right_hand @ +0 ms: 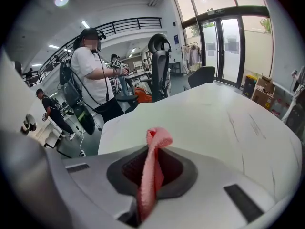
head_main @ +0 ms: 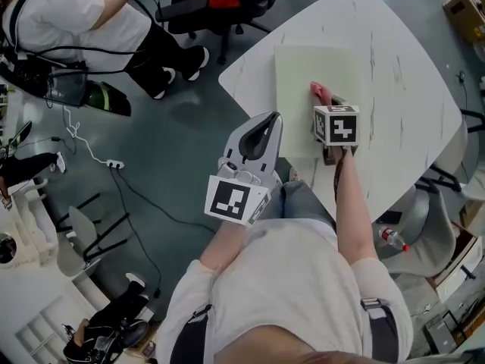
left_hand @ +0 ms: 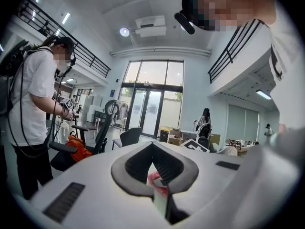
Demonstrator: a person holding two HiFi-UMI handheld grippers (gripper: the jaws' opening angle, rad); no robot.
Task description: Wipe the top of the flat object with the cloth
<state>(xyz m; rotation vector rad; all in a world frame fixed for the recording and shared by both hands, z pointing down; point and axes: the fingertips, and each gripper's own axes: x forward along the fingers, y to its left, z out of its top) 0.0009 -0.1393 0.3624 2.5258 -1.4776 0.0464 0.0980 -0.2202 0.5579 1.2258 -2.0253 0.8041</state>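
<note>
**Pink cloth clamped over a pale sheet**

The white, grey-veined worktop (head_main: 409, 74) is partly covered near the person by an arm. A flat object (head_main: 303, 74), a plain pale-green sheet, is laid on it. The sheet's near right corner is hidden behind a marker cube (head_main: 336, 125).

The left claw (left_hand: 153, 149) is held by the sheet's left edge, drawn together to a thin slit with nothing gripped. The right claw (right_hand: 153, 151) is clenched on the cloth (right_hand: 151, 175), a pink, nubbly strip curled over at its tip. The cloth's lower end is lost inside the claw. It is held over the sheet, though whether it touches cannot be told.
</note>
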